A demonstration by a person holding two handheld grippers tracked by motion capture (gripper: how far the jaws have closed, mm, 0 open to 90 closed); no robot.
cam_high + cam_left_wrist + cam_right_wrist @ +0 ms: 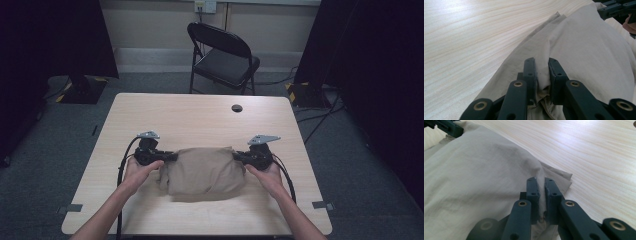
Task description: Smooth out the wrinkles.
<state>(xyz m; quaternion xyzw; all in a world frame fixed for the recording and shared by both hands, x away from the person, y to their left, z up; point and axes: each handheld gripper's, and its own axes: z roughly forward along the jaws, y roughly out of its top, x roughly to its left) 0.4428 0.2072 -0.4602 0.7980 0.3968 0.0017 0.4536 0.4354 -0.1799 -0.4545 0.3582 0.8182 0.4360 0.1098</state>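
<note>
Here, nearest the camera first:

Forearms: two bare forearms come in from the bottom edge of the high view, at about 7 and 5 o'clock, each hand wrapped round a gripper body.

Left claw: at 9 o'clock of the cloth, pointing toward 3 o'clock; in the left gripper view its two black jaws stand close together with a pinched fold of fabric between the pads, so it is clamped on the cloth.

Right claw: at 3 o'clock of the cloth, pointing toward 9 o'clock; in the right gripper view the jaws are nearly together, a thin ridge of fabric squeezed between them, so it too is clamped on the cloth.

Beige cloth: a folded, puffed bundle lying on the desk, slightly toward the near edge, stretched between the two claws; layered edges show along its far side in both gripper views.

Cables: a black cable trails from each gripper back toward the near edge.

Desk: pale wood grain, with a round cable hole at about 1 o'clock of the cloth.

Folding chair: black, on the floor beyond the desk, at 12 o'clock.
</note>
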